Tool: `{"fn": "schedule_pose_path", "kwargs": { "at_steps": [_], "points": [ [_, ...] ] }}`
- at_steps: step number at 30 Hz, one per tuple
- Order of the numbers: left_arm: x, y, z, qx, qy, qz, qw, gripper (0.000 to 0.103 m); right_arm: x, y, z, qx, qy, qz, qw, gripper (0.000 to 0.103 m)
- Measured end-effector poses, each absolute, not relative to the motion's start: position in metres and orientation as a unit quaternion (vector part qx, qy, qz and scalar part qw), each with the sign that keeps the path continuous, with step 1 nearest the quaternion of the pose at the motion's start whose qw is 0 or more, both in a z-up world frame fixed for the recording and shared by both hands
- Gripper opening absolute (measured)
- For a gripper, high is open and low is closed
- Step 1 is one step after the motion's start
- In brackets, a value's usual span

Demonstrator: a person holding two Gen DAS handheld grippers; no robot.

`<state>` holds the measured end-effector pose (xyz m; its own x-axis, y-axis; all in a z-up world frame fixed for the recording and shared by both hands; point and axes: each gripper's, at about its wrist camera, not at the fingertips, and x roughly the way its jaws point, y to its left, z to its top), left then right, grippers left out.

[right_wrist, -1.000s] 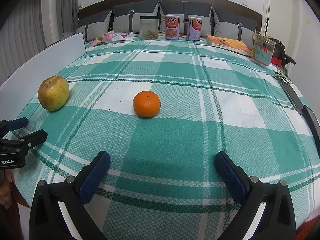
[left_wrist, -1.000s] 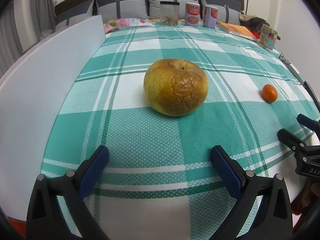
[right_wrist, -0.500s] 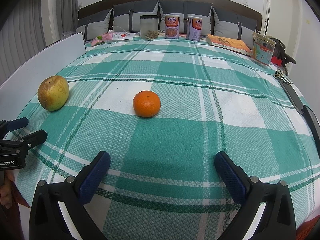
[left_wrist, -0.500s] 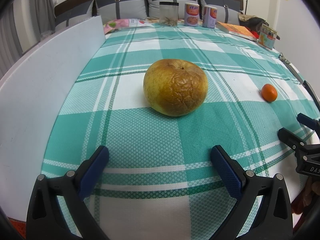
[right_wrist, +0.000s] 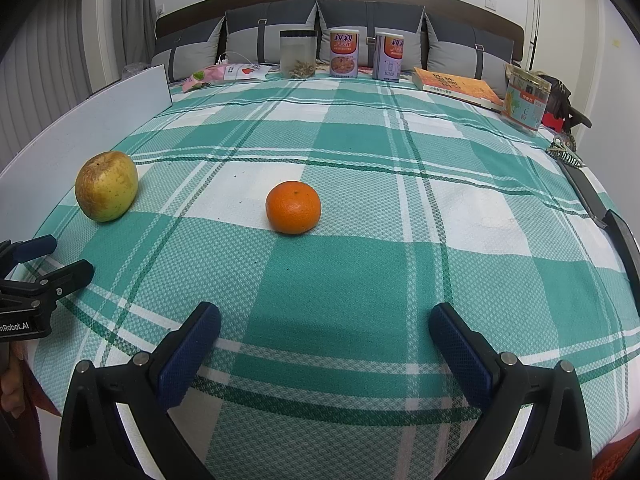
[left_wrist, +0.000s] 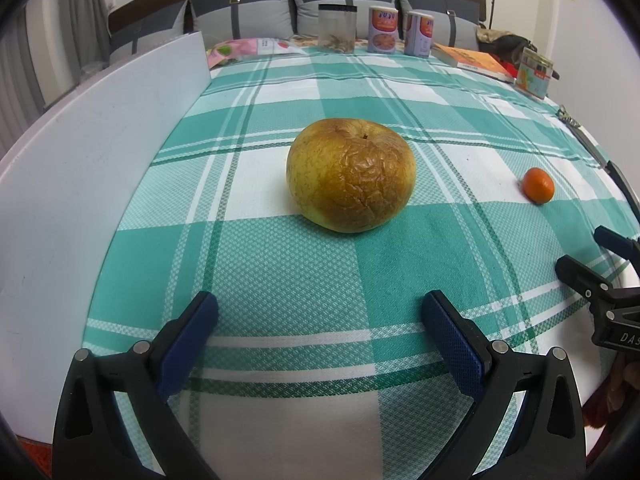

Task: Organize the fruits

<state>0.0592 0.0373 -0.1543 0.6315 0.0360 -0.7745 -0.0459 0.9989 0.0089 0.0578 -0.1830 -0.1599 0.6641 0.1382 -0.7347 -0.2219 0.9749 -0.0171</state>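
A wrinkled yellow-brown apple (left_wrist: pixel 351 175) rests on the green plaid cloth, straight ahead of my left gripper (left_wrist: pixel 320 320), which is open and holds nothing. The same apple (right_wrist: pixel 106 185) shows at the left of the right wrist view. A small orange (right_wrist: pixel 293 207) lies just left of centre ahead of my right gripper (right_wrist: pixel 325 330), also open and holding nothing. In the left wrist view the orange (left_wrist: pixel 538 185) is far to the right. Each gripper appears at the edge of the other's view: the right gripper (left_wrist: pixel 592 258) and the left gripper (right_wrist: pixel 52 254).
A white board (left_wrist: pixel 92 168) stands along the left side of the cloth. At the far edge are a clear jar (right_wrist: pixel 297 54), two cans (right_wrist: pixel 344 53), a book (right_wrist: pixel 456 86), a snack box (right_wrist: pixel 527 103) and a pink packet (right_wrist: pixel 224 74). A dark strip (right_wrist: pixel 600 208) runs along the right edge.
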Motion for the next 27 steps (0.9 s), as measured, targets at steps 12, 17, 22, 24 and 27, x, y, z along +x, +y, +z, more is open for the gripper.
{"fn": "schedule_pose_path", "kwargs": {
  "at_steps": [12,17,22,24,27],
  "points": [
    [0.059,0.037,-0.155,-0.007,0.429,0.022,0.903,0.102,0.057,-0.183,-0.160,-0.052,0.398,0.099,0.910,0.103],
    [0.067,0.045,-0.146,-0.019,0.463,-0.017,0.886,0.100,0.060,-0.184,-0.160,-0.053,0.414,0.103,0.903,0.103],
    [0.093,0.044,-0.118,-0.025,0.458,-0.052,0.887,0.100,0.090,-0.198,-0.144,-0.004,0.482,0.160,0.861,0.096],
    [0.115,0.037,-0.114,-0.011,0.470,-0.056,0.881,0.100,0.104,-0.198,-0.136,0.004,0.498,0.171,0.850,0.087],
    [0.134,0.036,-0.116,-0.008,0.481,-0.038,0.876,0.100,0.125,-0.183,-0.129,-0.010,0.521,0.201,0.830,0.075]
  ]
}}
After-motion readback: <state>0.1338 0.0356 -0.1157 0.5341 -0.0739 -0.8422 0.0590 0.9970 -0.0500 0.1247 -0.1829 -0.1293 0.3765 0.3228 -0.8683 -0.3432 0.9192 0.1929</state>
